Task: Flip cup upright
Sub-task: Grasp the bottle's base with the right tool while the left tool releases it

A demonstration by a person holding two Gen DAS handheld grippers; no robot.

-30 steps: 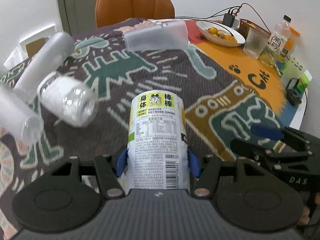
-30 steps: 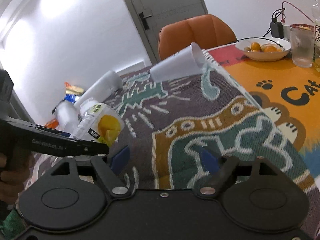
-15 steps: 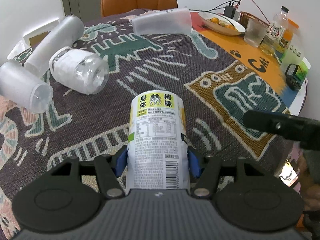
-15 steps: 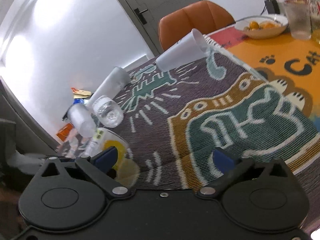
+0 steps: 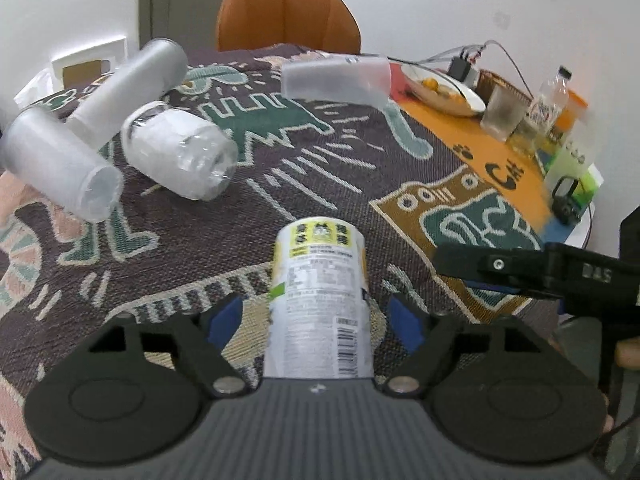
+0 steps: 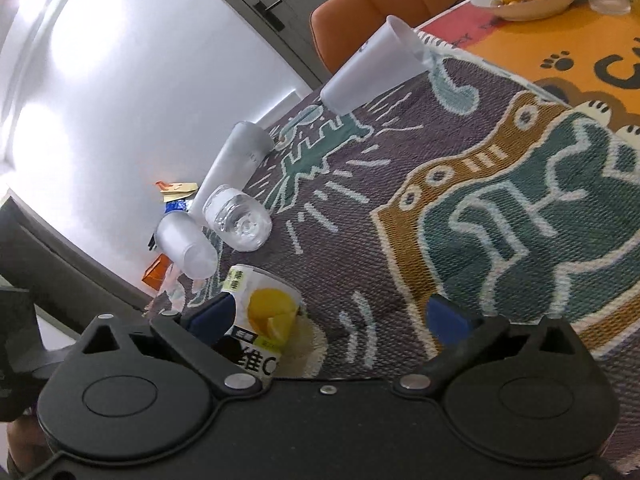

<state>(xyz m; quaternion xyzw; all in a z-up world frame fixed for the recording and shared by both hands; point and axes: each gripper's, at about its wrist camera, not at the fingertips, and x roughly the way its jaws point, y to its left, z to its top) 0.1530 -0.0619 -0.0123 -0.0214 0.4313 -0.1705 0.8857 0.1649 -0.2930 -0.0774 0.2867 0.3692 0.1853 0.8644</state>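
White and yellow, the labelled cup stands upright on the patterned tablecloth near its front edge, between the blue pads of the left gripper; the fingers are spread wider than the cup, with a gap on each side, so they do not touch it. From the right wrist view the same cup shows a lemon picture and sits at the lower left, just behind the left blue pad of the right gripper, whose fingers are wide apart with only cloth between them. Behind the cup lie three frosted cups and a clear ribbed cup on their sides; the farthest frosted cup lies well apart from the rest. Farther right stand a fruit bowl, a glass and a bottle. An orange chair stands behind the table.
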